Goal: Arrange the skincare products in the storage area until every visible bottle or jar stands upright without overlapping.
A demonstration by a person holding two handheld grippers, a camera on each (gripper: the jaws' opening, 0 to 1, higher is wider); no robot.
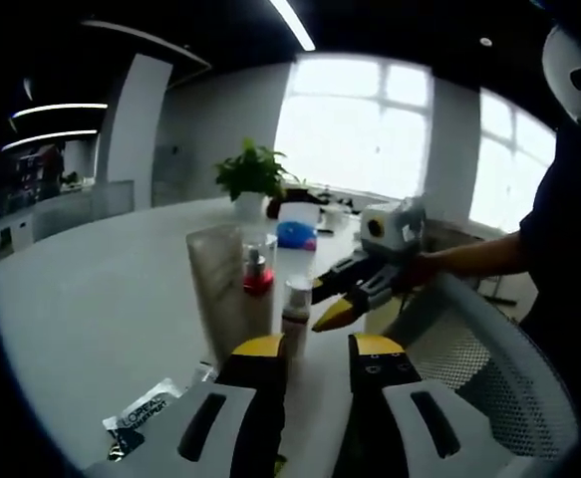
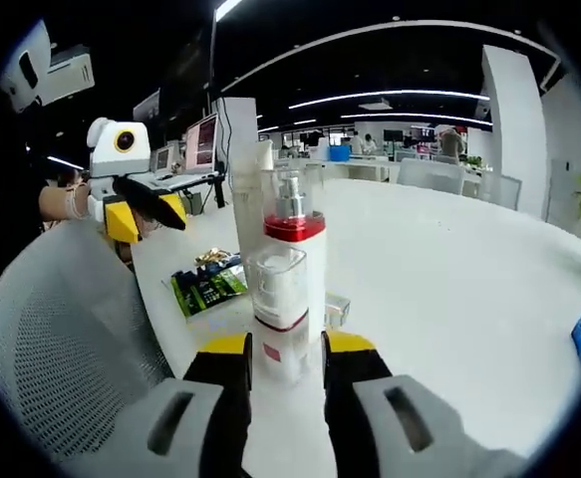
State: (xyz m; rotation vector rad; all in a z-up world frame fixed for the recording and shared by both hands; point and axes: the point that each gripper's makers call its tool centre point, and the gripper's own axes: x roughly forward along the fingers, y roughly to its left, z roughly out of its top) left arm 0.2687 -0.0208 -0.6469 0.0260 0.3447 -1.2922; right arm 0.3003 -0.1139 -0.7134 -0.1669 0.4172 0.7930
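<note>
In the left gripper view a small white-capped bottle (image 1: 295,311) stands upright just beyond my left gripper (image 1: 317,349), which is open with nothing between its jaws. Behind the bottle stand a red-collared pump bottle (image 1: 258,274) and a tall translucent tube (image 1: 215,289). The right gripper (image 1: 332,297) comes in from the right, open, with its tips close beside the small bottle. In the right gripper view a clear-capped bottle (image 2: 280,319) stands upright just ahead of my right gripper (image 2: 287,349). The pump bottle (image 2: 292,224) and tube (image 2: 245,169) are behind it. The left gripper (image 2: 148,211) hovers at the left.
A L'Oreal sachet (image 1: 145,413) lies near my left jaw, and a green packet (image 2: 208,287) and a small box (image 2: 337,309) lie on the white table (image 2: 449,279). A white tub (image 1: 298,214), a blue item (image 1: 296,235) and a plant (image 1: 250,174) stand farther back. A mesh chair back (image 2: 61,339) sits beside the table edge.
</note>
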